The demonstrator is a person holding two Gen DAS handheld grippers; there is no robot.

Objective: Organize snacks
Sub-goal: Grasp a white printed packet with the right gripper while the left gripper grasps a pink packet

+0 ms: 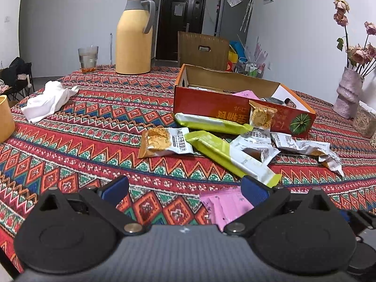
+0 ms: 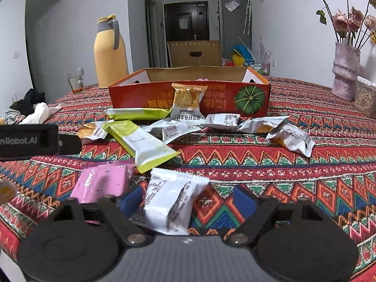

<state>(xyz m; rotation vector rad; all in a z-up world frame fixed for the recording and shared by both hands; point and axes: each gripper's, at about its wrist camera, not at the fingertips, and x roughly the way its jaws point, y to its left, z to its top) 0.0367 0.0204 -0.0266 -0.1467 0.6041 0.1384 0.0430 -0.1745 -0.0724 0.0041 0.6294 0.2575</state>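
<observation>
A red cardboard box [image 1: 202,103] [image 2: 141,95] stands open on the patterned tablecloth, with packets inside. Loose snacks lie in front of it: two green-and-white bars [image 1: 225,155] [image 2: 143,144], several white-and-orange biscuit packets [image 1: 164,144] [image 2: 291,138], and one packet leaning upright on the box wall [image 2: 188,101]. A pink packet [image 1: 221,205] [image 2: 103,183] lies flat by my left gripper's right finger. My left gripper [image 1: 185,191] is open and holds nothing. A white packet [image 2: 169,202] sits between the jaws of my right gripper [image 2: 188,201], against the left pad, with a gap to the right pad.
A yellow thermos jug [image 1: 135,37] and a glass [image 1: 88,57] stand at the table's far side. A crumpled white cloth [image 1: 49,99] lies at the left. A vase of dried roses [image 1: 349,94] and a clear container [image 1: 365,122] stand at the right. The left gripper's body [image 2: 35,141] shows at the left edge of the right wrist view.
</observation>
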